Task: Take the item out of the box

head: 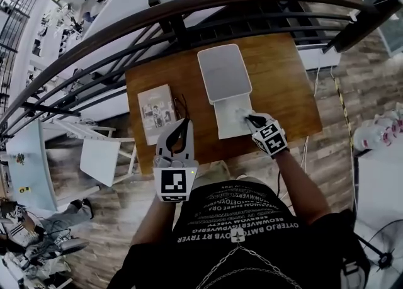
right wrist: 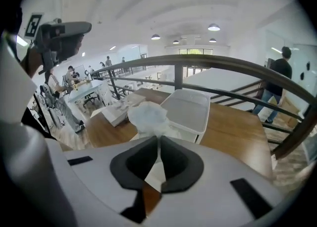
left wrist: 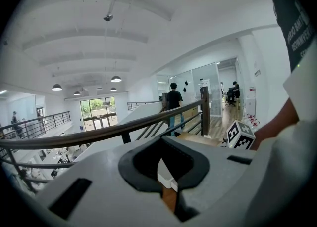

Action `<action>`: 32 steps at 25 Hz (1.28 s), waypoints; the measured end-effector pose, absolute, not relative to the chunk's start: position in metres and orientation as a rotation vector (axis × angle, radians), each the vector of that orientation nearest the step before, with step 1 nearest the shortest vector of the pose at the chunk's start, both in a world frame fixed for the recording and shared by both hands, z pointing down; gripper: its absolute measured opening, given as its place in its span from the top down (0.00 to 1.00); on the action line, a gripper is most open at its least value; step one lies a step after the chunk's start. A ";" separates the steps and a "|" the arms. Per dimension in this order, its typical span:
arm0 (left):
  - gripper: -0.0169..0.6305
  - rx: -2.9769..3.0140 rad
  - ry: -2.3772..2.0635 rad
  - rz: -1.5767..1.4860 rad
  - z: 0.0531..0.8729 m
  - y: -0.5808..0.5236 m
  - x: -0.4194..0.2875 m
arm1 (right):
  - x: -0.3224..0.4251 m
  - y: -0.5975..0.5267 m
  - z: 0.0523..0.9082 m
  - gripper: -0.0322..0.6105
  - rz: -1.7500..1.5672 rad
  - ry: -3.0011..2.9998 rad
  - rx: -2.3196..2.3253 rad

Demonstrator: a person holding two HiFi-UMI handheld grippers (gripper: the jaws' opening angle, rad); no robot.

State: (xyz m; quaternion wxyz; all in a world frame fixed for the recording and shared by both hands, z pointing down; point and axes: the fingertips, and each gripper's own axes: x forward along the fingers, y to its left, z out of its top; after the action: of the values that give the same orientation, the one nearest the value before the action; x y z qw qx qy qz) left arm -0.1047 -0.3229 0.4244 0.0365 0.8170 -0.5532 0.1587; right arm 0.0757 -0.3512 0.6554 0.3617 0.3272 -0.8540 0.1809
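While right gripper (head: 252, 119) pinches crumpled white item (right wrist: 147, 114) over open box (head: 221, 131) (lid flipped back), lift-out seems begun: item not yet clear, nor set on table (head: 283, 86). Left gripper (head: 181, 124) closed, empty, beside box.

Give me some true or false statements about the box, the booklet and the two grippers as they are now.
1. The right gripper is shut on a crumpled white item. True.
2. The white box has its lid closed. False: the lid is swung open towards the railing.
3. A booklet lies on the wooden table, on the left of the box in the head view. True.
4. The left gripper grips the booklet. False: its jaws are together with nothing between them, beside the booklet.
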 end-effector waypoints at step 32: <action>0.96 2.574 -1.772 0.384 0.376 -0.238 -0.059 | 0.098 -0.284 0.432 0.93 0.239 -2.634 1.048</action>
State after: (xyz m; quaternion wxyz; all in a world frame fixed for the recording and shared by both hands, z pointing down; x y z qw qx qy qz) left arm -0.0586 -0.2382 0.3761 -0.0034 0.8175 -0.5628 0.1221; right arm 0.0981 -0.2844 0.4322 0.1476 0.3644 -0.9157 0.0831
